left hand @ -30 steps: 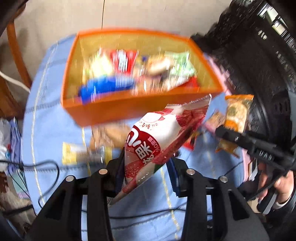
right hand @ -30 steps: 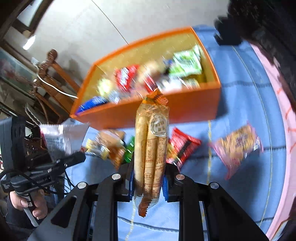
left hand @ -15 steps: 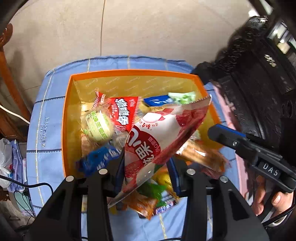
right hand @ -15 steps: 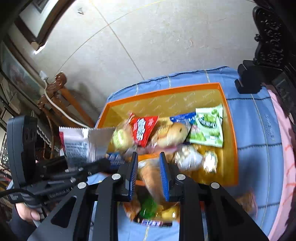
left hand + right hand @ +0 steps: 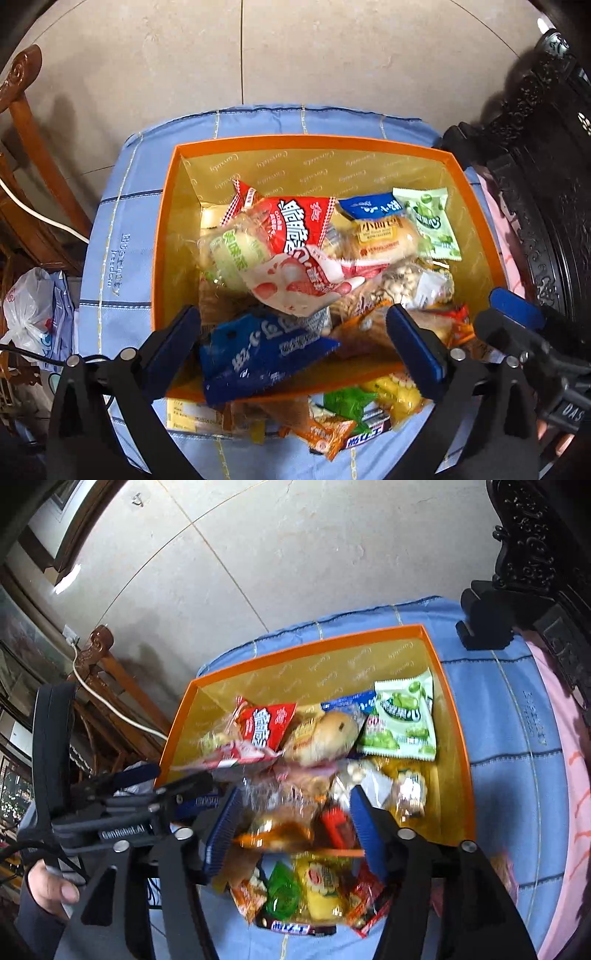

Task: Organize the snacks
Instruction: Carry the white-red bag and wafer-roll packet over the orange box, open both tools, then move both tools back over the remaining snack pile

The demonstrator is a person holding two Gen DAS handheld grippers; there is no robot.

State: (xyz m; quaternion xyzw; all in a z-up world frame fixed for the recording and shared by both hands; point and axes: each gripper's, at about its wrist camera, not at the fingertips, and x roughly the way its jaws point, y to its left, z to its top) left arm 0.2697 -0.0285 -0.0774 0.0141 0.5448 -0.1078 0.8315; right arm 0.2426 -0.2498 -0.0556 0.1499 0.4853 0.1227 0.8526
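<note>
An orange box (image 5: 159,258) on a blue cloth holds several snack packets. My left gripper (image 5: 291,321) hovers over its near side, jaws opening wide, gripping nothing. Just beyond the fingers, a red-and-white pouch (image 5: 303,284) lies loose on the pile, above a blue packet (image 5: 258,354). Over the same box (image 5: 454,738), my right gripper (image 5: 294,797) has its jaws opening. A blurred clear packet of breadsticks (image 5: 280,819) sits between them, free of the pads. The left gripper (image 5: 147,805) shows at the left of the right wrist view.
Several loose snacks lie on the blue checked tablecloth (image 5: 122,229) in front of the box, among them a green packet (image 5: 347,406) and a yellow one (image 5: 321,886). A wooden chair (image 5: 33,147) stands left, dark carved furniture (image 5: 535,184) right. A hand (image 5: 48,886) holds the left gripper.
Both grippers moved from in front of the box to above it. The left one let go of the red-and-white pouch, the right one released the breadstick packet, and both jaws spread.
</note>
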